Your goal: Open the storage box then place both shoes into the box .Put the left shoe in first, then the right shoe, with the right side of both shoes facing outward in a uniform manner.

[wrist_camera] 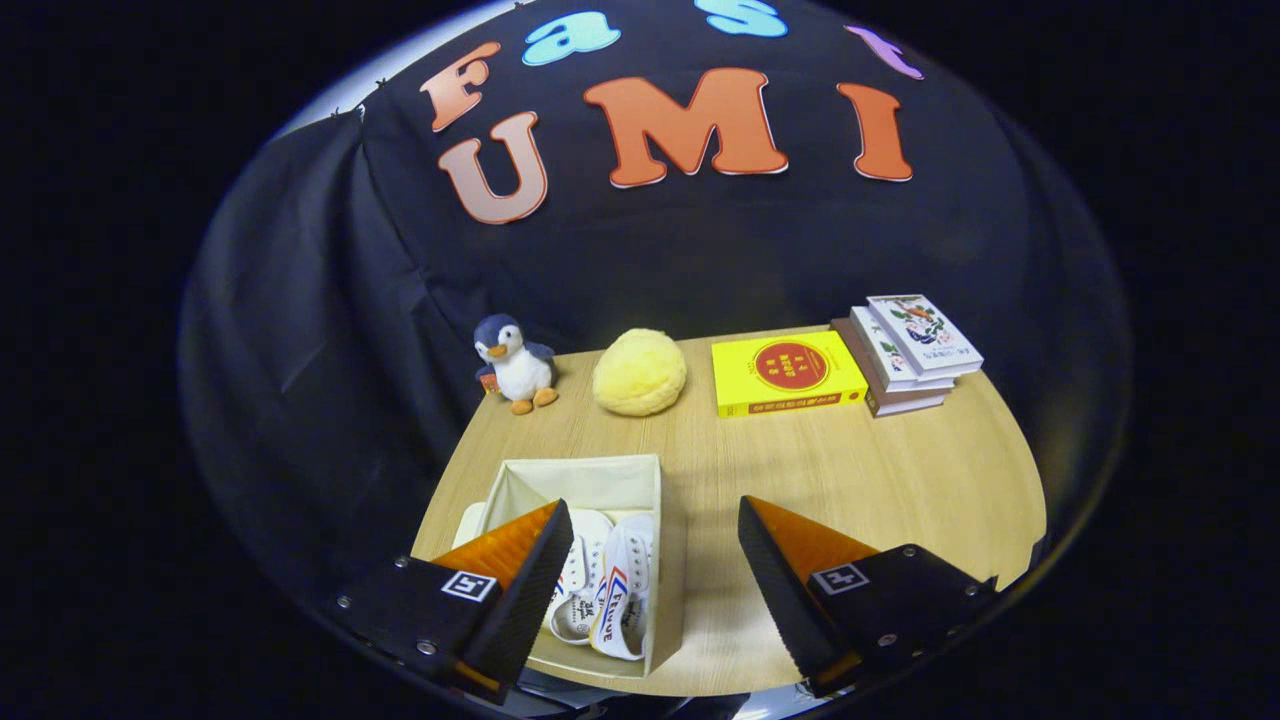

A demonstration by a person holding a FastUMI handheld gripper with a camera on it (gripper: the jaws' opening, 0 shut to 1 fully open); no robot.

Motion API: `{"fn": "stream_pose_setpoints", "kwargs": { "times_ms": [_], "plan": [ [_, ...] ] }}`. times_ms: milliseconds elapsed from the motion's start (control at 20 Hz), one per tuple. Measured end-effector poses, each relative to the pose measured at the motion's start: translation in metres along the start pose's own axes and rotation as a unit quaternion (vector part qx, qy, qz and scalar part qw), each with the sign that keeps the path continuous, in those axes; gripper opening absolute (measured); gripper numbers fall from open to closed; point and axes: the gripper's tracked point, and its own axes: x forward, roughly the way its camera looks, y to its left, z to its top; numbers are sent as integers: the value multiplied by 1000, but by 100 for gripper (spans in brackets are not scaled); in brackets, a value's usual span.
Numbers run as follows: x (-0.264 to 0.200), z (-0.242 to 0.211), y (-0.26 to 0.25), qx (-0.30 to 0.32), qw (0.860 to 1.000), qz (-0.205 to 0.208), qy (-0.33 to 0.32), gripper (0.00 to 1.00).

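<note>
A cream fabric storage box (600,482) stands open on the wooden table (860,470), partly under my left finger. Two white shoes with red and blue stripes lie side by side inside it: one shoe (575,590) close against the left finger and the other shoe (622,590) next to it, by the box's right wall. My gripper (655,515) hovers above the table's near edge, open wide, with nothing between its fingers. The left finger (520,585) covers part of the box and the nearer shoe. The box's lid is partly seen at the left of the box.
Along the back of the table stand a plush penguin (513,363), a yellow plush ball (640,372), a yellow book (787,372) lying flat, and a stack of books (908,350) at the right. Bare wood spreads between the box and these things.
</note>
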Motion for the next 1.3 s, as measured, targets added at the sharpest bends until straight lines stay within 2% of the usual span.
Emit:
{"fn": "stream_pose_setpoints", "kwargs": {
  "times_ms": [350, 800, 1300],
  "plan": [
    [-51, 56, -57, -22, 996, -27, -85, 98],
    [-83, 90, -140, -43, 987, -56, -147, 98],
    [-124, 114, -197, -62, 968, -77, -230, 99]
  ]
}}
